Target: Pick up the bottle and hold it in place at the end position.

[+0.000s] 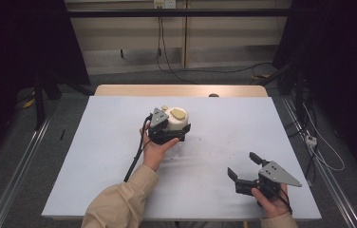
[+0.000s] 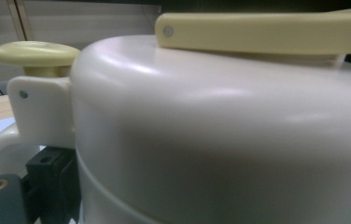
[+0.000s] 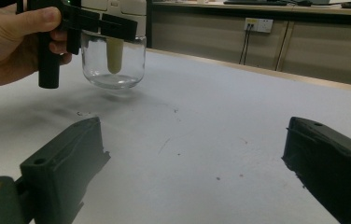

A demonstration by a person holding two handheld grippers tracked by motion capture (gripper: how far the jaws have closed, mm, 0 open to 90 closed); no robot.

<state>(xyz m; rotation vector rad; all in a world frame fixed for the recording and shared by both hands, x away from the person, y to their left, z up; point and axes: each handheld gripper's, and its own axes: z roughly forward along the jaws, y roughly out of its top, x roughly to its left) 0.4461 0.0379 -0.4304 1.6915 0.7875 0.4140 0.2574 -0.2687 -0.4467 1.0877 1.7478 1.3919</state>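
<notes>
Now I hold the glass jar with my left gripper, near the middle of the white table. The jar has a clear glass body and a cream plastic top, with a pale yellow lever lid and a small round knob at the side of the handle. My left jaws are closed around the jar just under the cream top, where the neck gives them a firm place to grip. In the right gripper view the jar's glass bottom seems lifted a little above the table, with a soft shadow under it, but I cannot tell surely if it touches or not. I think I grip it high like this so the glass part stays free and the top stays upright and level.

My right gripper rests low, near the right front corner of the table, well apart from the jar. Its 2 jaws stand wide open and hold nothing. It points toward the jar, so I judge it is waiting to come in, maybe to press the yellow lever or to steady the glass body while my left hand keeps the jar still.
</notes>
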